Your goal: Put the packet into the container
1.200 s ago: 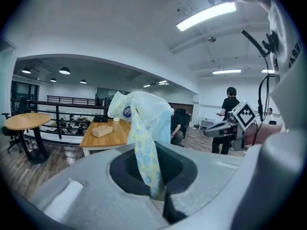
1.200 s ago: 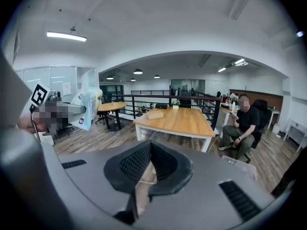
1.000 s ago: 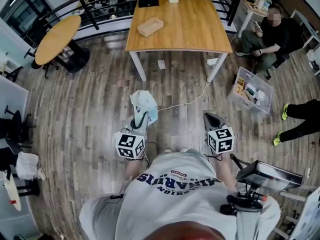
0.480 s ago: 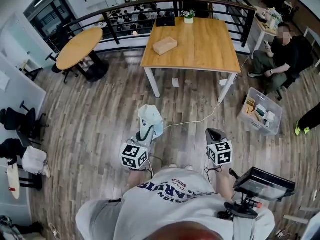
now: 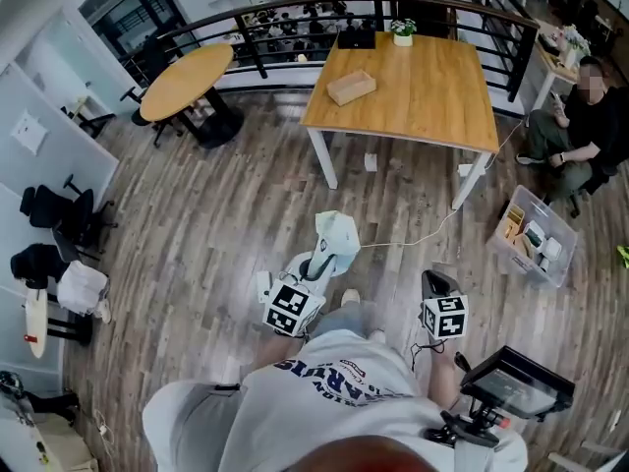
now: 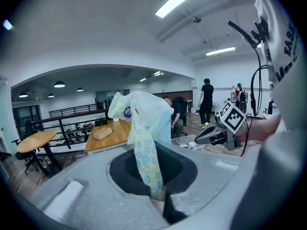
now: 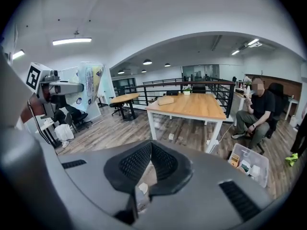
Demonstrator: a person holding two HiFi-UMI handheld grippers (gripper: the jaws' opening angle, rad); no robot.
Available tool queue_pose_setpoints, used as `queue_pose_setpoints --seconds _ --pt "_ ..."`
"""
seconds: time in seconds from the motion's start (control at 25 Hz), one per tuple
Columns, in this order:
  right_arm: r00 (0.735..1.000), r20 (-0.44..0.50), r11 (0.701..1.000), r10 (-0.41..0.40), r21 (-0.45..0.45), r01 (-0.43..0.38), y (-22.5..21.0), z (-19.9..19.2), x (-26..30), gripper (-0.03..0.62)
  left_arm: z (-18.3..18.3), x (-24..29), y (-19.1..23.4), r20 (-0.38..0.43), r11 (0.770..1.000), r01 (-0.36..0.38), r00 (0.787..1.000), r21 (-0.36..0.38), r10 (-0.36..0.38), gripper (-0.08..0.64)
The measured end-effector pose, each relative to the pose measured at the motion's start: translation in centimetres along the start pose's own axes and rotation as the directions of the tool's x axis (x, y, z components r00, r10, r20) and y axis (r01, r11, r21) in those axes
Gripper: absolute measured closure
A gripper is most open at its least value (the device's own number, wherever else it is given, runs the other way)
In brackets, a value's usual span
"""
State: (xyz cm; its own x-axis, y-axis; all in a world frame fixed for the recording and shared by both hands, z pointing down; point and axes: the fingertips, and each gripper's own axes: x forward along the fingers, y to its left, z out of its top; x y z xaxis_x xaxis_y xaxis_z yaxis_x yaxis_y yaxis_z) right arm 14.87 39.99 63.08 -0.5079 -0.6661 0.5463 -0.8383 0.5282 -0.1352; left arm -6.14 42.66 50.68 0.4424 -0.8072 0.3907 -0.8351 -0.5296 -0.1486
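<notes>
**Packet pinched in the left tongs, container away on the right**

The left gripper has its jaws clamped tight on the lower edge of the pale blue-and-white patterned plastic packet. The packet stands up above the jaws, crumpled at the top. The right gripper has its jaws pressed together with nothing between them.

Both hang over the grey-brown wood-plank floor of an open upper-level room, with a black metal railing along the far side.

The clear plastic container sits on the floor well to the right of the packet, nearer the right gripper, with small items inside it. A thin white cable trails over the planks between the grippers and the rectangular wooden table with white legs.

On that table sit a tan cardboard box and a small potted plant. A round wooden table stands off to the left. A seated person in dark clothes is just beyond the container.
</notes>
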Motion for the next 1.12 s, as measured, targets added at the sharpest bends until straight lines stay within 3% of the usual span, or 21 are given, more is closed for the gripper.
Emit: queue_pose_setpoints --seconds 0.2,0.68,0.96,1.12 --pt "1.0 -0.021 1.0 0.008 -0.027 -0.009 -1.3 0.7 1.2 0.583 0.1 2.3 0.3 0.005 1.0 -0.002 1.0 0.0 0.002 0.555" --pt "0.999 -0.022 0.999 0.031 -0.031 -0.032 -2.3 6.3 6.7 0.583 0.6 7.3 7.4 0.076 0.982 0.014 0.997 -0.191 0.001 0.555" --pt "0.999 0.043 1.0 0.024 -0.002 -0.023 -1.1 12.8 10.4 0.583 -0.1 9.5 14.4 0.076 0.98 -0.011 0.997 -0.201 0.026 0.555" --pt "0.999 0.054 1.0 0.01 -0.006 -0.01 -0.7 15.8 12.5 0.583 0.8 11.2 18.1 0.103 0.982 0.02 0.995 -0.189 -0.001 0.554"
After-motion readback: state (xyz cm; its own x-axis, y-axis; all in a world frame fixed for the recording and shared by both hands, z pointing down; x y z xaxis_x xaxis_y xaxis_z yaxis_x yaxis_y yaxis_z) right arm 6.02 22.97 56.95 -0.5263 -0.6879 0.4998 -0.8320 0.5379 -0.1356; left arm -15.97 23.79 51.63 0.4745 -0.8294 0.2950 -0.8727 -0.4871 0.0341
